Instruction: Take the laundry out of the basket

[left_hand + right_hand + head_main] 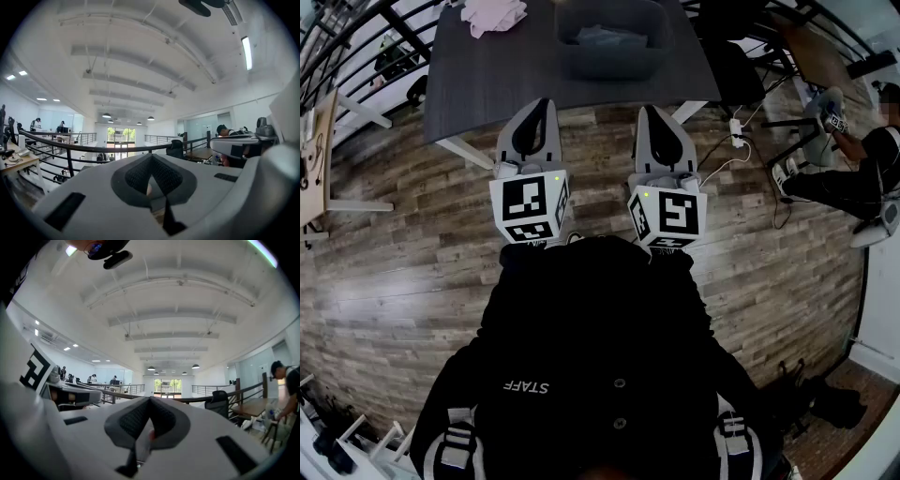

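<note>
Nearest, the two tools, left gripper (542, 105) and right gripper (654, 112), are held side by side at the chest, jaws closed tip to tip on nothing. Beyond them, one dark table (506, 75) bears one grey basket (611, 66) holding laundry (605, 37). One pink garment (492, 16) lies left of it. One person (853, 169) sits far right.

A dark table (506, 84) at the far end carries a grey basket (614, 66) right, a pink cloth (494, 16) left

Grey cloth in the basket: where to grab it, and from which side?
Pinch the bunched top fold of the cloth, coming straight down through the open top. The basket walls close it in on every side, so a side approach looks blocked.
</note>
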Demonstrator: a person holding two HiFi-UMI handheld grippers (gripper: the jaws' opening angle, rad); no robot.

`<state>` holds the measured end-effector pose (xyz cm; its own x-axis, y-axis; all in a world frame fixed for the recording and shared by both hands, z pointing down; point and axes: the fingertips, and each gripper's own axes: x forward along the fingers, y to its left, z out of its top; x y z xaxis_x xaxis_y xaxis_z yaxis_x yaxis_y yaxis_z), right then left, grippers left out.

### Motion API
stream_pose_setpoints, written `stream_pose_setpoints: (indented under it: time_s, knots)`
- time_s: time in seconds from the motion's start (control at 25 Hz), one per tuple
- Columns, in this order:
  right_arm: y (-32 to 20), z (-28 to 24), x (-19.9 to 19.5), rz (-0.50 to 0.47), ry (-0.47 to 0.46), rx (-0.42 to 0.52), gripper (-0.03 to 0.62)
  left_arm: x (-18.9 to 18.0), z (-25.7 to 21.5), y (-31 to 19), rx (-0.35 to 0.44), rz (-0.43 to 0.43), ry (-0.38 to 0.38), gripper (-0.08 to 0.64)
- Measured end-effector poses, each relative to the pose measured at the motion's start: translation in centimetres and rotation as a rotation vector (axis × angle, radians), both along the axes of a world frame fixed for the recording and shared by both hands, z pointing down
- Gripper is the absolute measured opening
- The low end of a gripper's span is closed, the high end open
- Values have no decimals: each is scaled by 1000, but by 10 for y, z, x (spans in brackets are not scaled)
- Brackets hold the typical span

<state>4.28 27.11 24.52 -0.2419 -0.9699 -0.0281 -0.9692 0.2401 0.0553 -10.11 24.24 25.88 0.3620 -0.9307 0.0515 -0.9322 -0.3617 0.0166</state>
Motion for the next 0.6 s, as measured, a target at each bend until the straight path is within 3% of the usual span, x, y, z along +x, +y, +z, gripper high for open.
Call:
stream_pose_setpoints:
  time_s: [0.6]
  knots:
    - [1,16,-5,-15,6,-45,14,29,14,11,-30,87,-25,2]
